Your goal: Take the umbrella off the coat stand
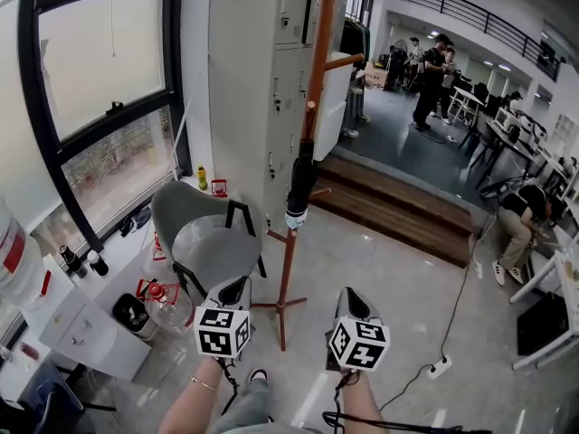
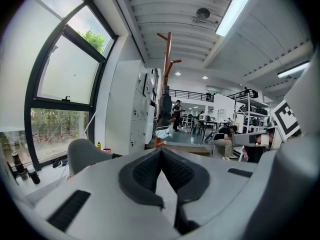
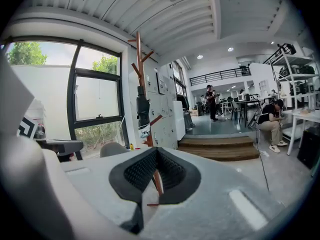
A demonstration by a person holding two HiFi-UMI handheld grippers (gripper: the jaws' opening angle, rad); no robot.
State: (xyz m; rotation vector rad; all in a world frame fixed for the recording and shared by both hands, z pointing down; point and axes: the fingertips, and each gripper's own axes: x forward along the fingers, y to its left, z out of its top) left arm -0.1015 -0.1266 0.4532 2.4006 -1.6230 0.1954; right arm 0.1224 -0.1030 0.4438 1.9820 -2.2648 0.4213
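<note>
Hanging partway up the coat stand (image 1: 316, 61) is the umbrella (image 1: 301, 181), a dark folded one, snug against the wooden pole with its pale end pointing down, well above the stand's feet. Nothing's touching it. Both tongs are on the near side of the stand, well apart from it: the left gripper (image 1: 237, 284) and right gripper (image 1: 349, 293) sit side by side low in the head view, aimed roughly at the pole. The left one's jaws are pressed together with nothing in them, and the right one's look the same, tips meeting, empty. A grey chair (image 1: 204, 229) stands just left of the stand's base, with a big water bottle (image 1: 168, 307) near it on the floor. White lockers (image 1: 258, 61) rise right behind the pole, and wooden steps (image 1: 398, 208) lead up on the right.
</note>
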